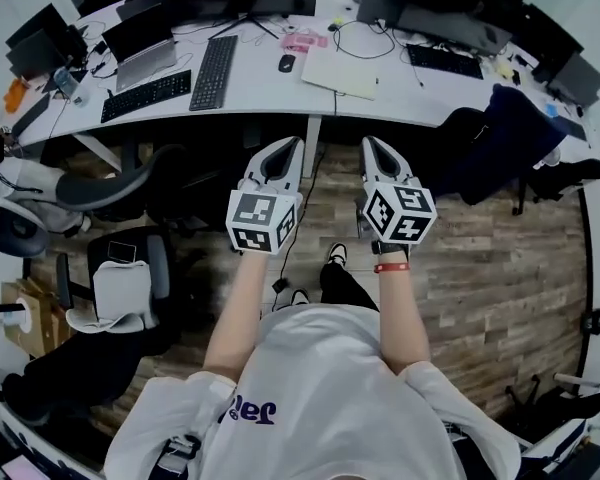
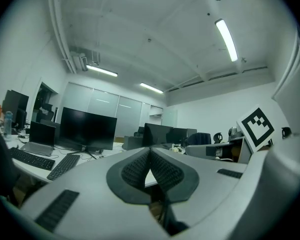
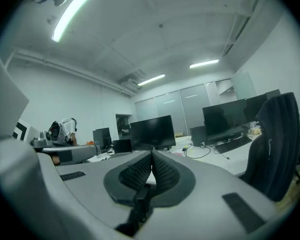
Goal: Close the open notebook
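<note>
Head view: left gripper (image 1: 289, 146) and right gripper (image 1: 373, 146), jaws pressed together on nothing, hang short of the desk (image 1: 265, 83). The notebook (image 1: 340, 72) at twelve o'clock looks open, closing not yet begun.

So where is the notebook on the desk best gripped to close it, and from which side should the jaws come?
The notebook lies flat and thin on the desk, close to its front edge. The best hold seems to be a pinch on one cover's outer edge, with the jaws coming in low from the desk's front. Its fold cannot be made out from here.
</note>
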The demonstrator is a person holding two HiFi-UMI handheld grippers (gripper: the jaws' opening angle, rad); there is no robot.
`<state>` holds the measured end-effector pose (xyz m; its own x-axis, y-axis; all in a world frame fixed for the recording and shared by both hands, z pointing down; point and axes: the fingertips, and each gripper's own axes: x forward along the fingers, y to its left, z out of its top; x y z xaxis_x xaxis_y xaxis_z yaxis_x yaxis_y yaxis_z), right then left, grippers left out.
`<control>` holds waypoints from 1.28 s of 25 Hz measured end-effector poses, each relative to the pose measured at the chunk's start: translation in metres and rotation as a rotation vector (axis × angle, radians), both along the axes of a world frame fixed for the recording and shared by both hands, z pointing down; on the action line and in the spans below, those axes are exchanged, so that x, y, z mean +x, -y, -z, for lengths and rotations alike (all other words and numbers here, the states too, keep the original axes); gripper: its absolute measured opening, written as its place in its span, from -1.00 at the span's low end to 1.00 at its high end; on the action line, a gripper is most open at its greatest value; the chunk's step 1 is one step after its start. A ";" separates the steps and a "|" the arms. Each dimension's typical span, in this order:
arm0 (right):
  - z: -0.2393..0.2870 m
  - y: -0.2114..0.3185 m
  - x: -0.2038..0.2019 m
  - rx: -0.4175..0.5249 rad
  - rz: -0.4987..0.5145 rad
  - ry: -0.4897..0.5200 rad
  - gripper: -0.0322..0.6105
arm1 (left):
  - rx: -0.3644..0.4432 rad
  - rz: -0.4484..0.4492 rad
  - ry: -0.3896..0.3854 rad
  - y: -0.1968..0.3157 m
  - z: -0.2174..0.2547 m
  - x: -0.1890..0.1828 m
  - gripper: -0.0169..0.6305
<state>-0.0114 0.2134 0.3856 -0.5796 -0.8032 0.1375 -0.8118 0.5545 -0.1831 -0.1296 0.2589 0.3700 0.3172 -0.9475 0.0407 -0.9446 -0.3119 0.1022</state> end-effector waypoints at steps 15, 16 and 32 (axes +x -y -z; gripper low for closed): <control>0.018 0.154 0.031 0.001 -0.001 0.010 -0.86 | -0.021 -0.041 0.051 0.158 0.010 0.047 -0.89; 0.019 0.165 0.032 -0.003 0.004 0.008 -0.86 | -0.023 -0.038 0.050 0.169 0.012 0.049 -0.89; -0.013 0.320 0.050 -0.083 0.112 0.002 -0.86 | -0.143 0.027 0.058 0.322 -0.039 0.075 -0.89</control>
<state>0.0382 -0.1068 0.3989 -0.6654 -0.7194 0.1993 -0.7452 0.6247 -0.2334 -0.0550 -0.0634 0.4093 0.2845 -0.9390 0.1931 -0.9582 -0.2721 0.0885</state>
